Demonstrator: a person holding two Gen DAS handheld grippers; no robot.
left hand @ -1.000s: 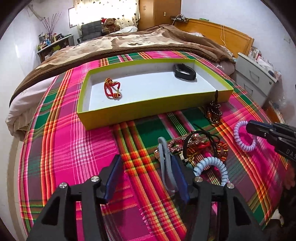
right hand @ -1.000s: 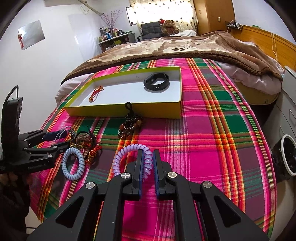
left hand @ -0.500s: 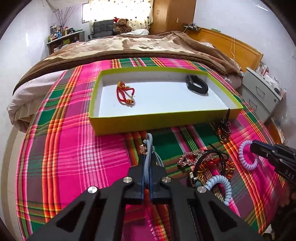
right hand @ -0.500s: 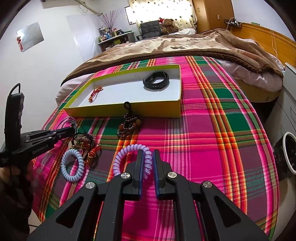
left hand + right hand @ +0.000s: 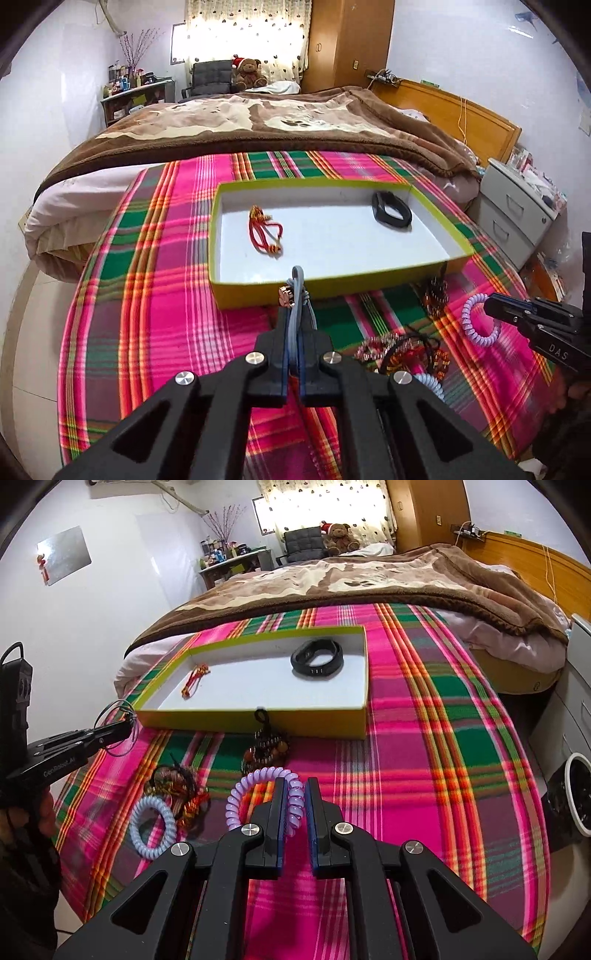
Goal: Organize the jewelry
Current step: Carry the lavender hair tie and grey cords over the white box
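My left gripper (image 5: pixel 294 314) is shut on a grey cord bracelet (image 5: pixel 297 286) with a small metal charm, held above the cloth just before the near wall of the yellow-green tray (image 5: pixel 332 286). The tray holds a red cord bracelet (image 5: pixel 264 234) and a black band (image 5: pixel 391 212). My right gripper (image 5: pixel 294 794) is shut on a purple spiral hair tie (image 5: pixel 255 782), low over the cloth. In the right wrist view the left gripper (image 5: pixel 125 729) shows at left with the thin grey loop (image 5: pixel 116 723).
On the plaid cloth (image 5: pixel 424 775) lie a light-blue spiral tie (image 5: pixel 153 827), a tangle of beaded jewelry (image 5: pixel 177 782) and a brown bead bracelet (image 5: pixel 267 749). A brown blanket (image 5: pixel 277 122) lies behind the tray. A nightstand (image 5: pixel 517 218) stands to the right.
My left gripper shut on the grey cord bracelet, lifted it from the pile and carried it toward the tray. My right gripper stays shut on the purple tie, almost still.
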